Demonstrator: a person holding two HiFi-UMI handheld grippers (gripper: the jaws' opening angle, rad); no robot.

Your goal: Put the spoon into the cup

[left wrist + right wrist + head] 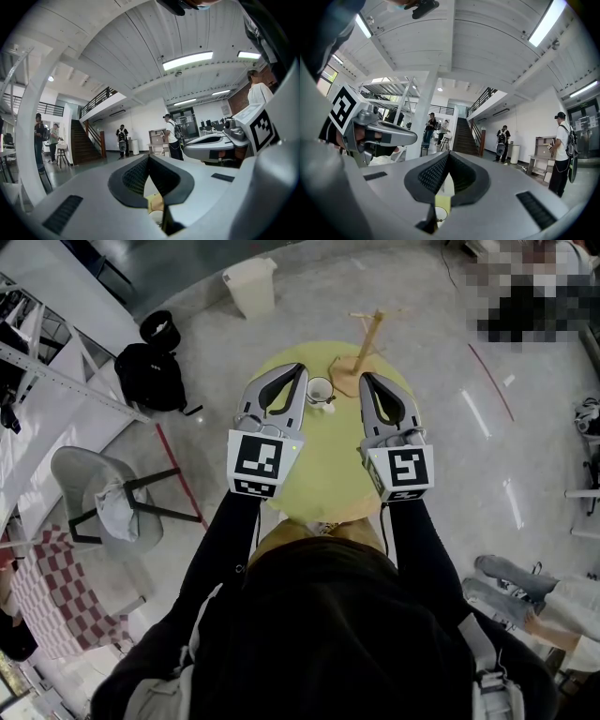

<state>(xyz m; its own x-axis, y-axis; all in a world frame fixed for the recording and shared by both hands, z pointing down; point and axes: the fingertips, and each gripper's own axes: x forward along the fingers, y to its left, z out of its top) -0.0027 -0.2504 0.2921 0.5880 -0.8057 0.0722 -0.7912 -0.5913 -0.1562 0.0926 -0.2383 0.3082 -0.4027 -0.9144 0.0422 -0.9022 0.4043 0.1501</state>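
Note:
A white cup (320, 390) stands on the round yellow-green table (328, 465), between the two gripper tips. I cannot make out a spoon in any view. My left gripper (300, 369) is held level just left of the cup, with its jaws together and nothing between them. My right gripper (367, 378) is held level to the cup's right, also shut and empty. In the left gripper view the jaws (148, 157) meet, and the cup's rim (157, 217) shows below them. The right gripper view shows shut jaws (448, 155) above the cup's rim (439, 213).
A wooden stand (363, 341) rises at the table's far side. On the floor are a white bin (251, 287), a black backpack (150, 377) and a grey chair (101, 501) at the left. People stand far off in the hall (560, 150).

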